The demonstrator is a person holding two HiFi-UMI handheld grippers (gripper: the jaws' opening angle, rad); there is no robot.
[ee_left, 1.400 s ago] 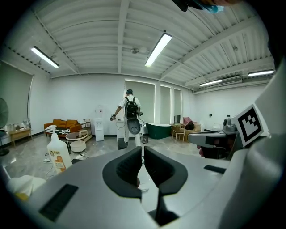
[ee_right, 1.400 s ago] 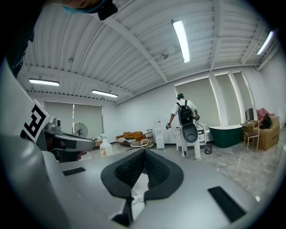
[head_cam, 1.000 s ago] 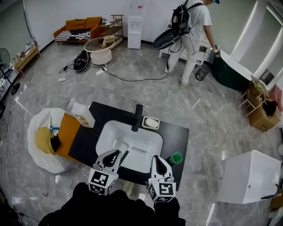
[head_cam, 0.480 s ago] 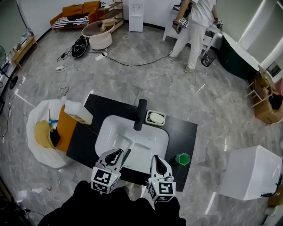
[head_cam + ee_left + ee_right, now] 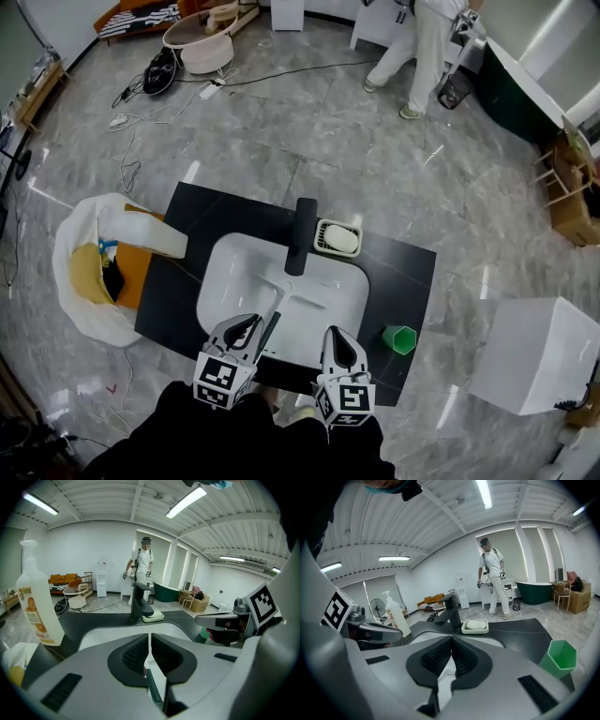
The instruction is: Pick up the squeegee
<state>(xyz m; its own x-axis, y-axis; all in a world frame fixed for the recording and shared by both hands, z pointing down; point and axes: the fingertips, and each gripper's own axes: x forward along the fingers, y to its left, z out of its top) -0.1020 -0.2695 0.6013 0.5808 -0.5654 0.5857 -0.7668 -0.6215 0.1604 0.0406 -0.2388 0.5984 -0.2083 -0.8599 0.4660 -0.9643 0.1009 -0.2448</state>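
The glossy white sink (image 5: 225, 286), sunk in the matte black table (image 5: 412, 272), holds the squeegee (image 5: 270, 331), whose dark handle points to 6 o'clock beside the left claw (image 5: 249, 323). A ribbed soap dish (image 5: 337, 238) with a white bar sits at 12, and a green hexagonal cup (image 5: 400, 338) at 4. The left claw and the right claw (image 5: 336, 335) are both closed and hold nothing.

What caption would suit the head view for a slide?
Left gripper and right gripper, both shut, at a white sink holding the squeegee, green cup nearby.
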